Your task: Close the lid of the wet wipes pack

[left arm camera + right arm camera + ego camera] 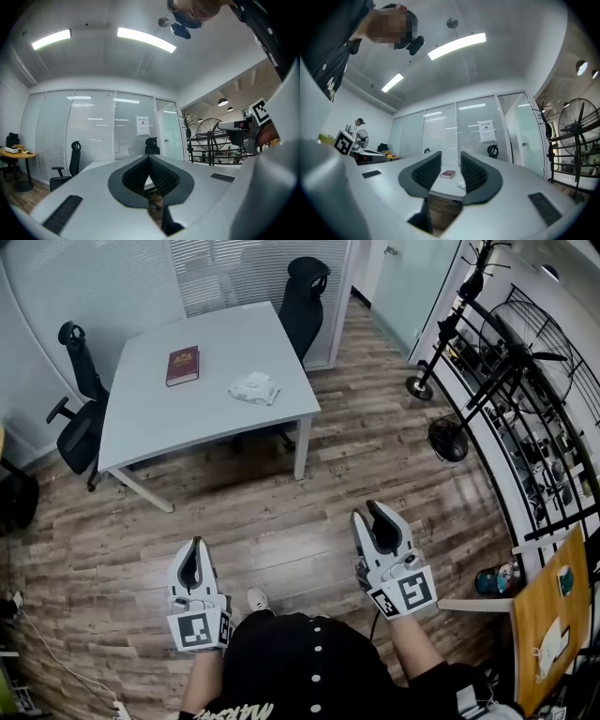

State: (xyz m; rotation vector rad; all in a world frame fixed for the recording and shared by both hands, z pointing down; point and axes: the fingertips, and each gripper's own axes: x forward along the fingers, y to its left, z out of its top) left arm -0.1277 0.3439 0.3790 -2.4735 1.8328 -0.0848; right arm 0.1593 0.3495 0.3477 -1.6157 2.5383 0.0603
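Head view: rectangular light-grey table (150, 423) sits at the far side of the wood-plank floor (309, 493). The white wet wipes pack (254, 388) lies on the table top near its right edge. It looks crumpled, and the lid state is too small to read. A dark red hardcover book (182, 366) lies on the same top, left of the pack and apart from it. One black office chair (80, 404) stands at the table's left side, and a second black chair (302, 298) at its far right corner. A black floor fan (448, 439) stands on the floor well right of the table. Left gripper (195, 547) and right gripper (369, 514) are both over the floor on the near side of the table, well apart from it and pointing toward it.

Left gripper view: left gripper (149, 158) fingers are closed tip to tip with nothing between them. A strip of table edge shows through the hollow behind the tips.

Right gripper view: right gripper (451, 155) fingers are parted by a narrow gap and are empty. The table (440, 185) lines up in the gap, with the book (448, 174) on it and the wipes pack (461, 185) just right of the book. Neither is touched.
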